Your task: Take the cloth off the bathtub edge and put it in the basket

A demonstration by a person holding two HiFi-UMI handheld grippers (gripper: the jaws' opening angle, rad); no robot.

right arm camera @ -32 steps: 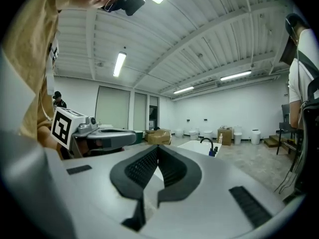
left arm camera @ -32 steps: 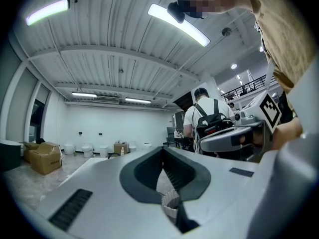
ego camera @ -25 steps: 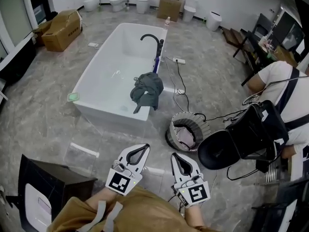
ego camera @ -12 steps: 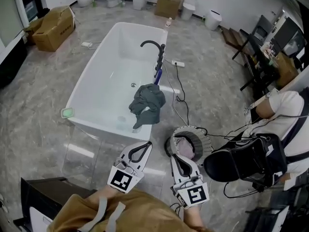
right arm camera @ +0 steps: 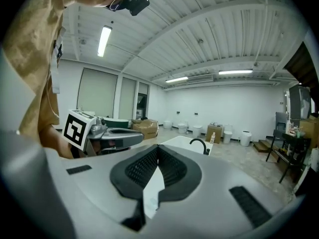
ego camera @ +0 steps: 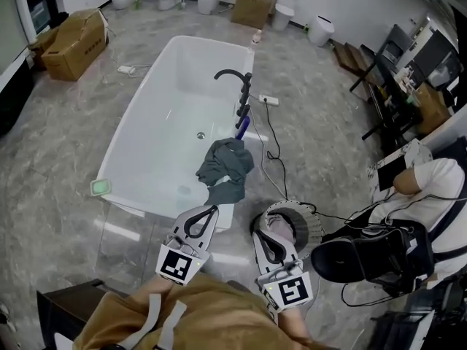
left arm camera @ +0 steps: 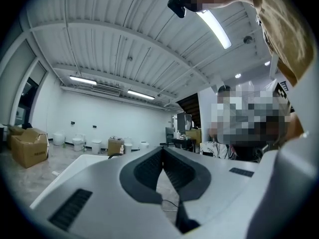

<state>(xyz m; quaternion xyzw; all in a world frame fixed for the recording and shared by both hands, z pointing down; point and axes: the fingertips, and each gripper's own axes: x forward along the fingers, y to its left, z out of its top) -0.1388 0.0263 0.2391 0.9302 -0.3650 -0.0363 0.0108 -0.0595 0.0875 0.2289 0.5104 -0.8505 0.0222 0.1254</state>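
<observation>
Since the person has stepped up to the bathtub (ego camera: 139,122), the cloth (ego camera: 225,168), draped over the tub's edge, now lies just ahead of the left claw (ego camera: 211,210), and the basket (ego camera: 310,222) sits just ahead of the right claw (ego camera: 258,234); a reach looks ready to begin. Both claws are closed tight and hold nothing. Only the head view shows cloth and basket. The two gripper views tilt up toward the ceiling and miss both, yet show each pair of jaws pressed together.
</observation>
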